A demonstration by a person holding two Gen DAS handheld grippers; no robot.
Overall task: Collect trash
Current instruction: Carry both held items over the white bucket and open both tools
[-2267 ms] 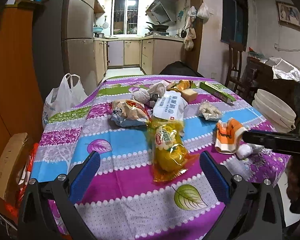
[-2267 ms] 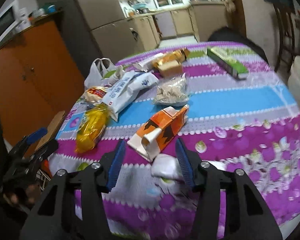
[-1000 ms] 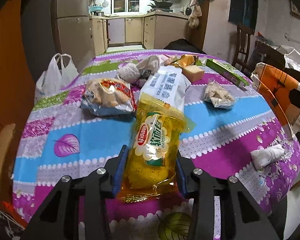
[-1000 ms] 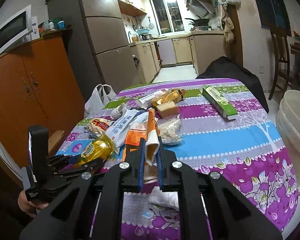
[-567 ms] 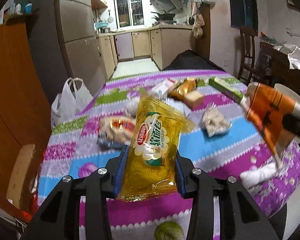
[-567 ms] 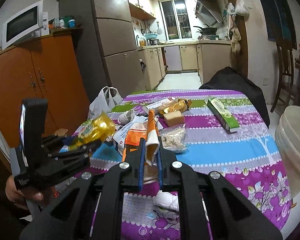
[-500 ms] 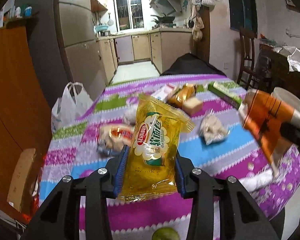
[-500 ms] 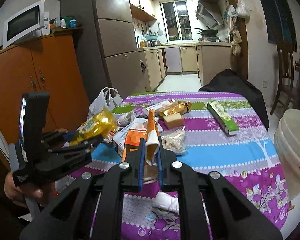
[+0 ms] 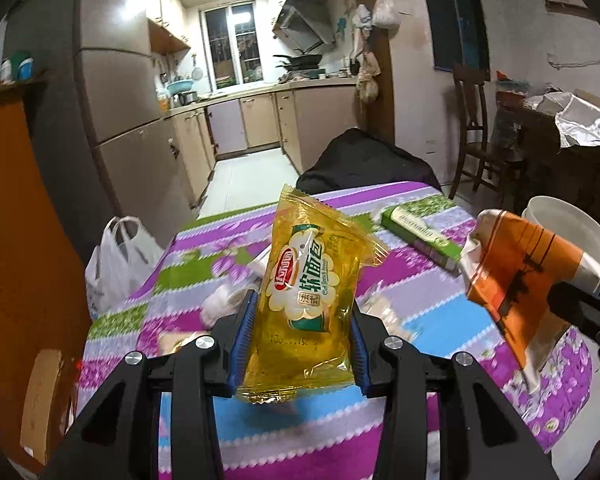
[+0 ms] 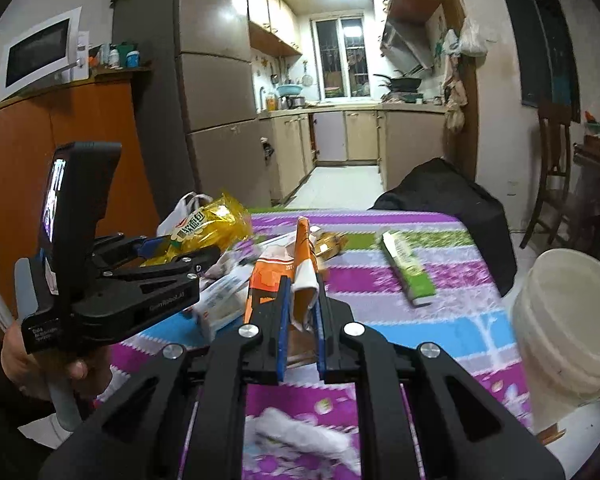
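My left gripper (image 9: 300, 316) is shut on a yellow snack bag (image 9: 312, 292) and holds it up above the table. The bag also shows in the right wrist view (image 10: 208, 232), in the left gripper (image 10: 180, 258). My right gripper (image 10: 302, 300) is shut on a flattened orange and white carton (image 10: 300, 268), lifted off the table. The carton also shows at the right of the left wrist view (image 9: 528, 280).
The table has a striped purple, blue and green cloth (image 10: 452, 312). On it lie a green box (image 10: 408, 266), white packets (image 10: 220, 308) and a crumpled white tissue (image 10: 300, 436). A white bucket (image 10: 568, 328) stands at the right edge. A white plastic bag (image 9: 116, 264) hangs at the left.
Both grippers have risen further above the table with their loads and now tilt more toward the room. The carton and the yellow bag stay gripped.
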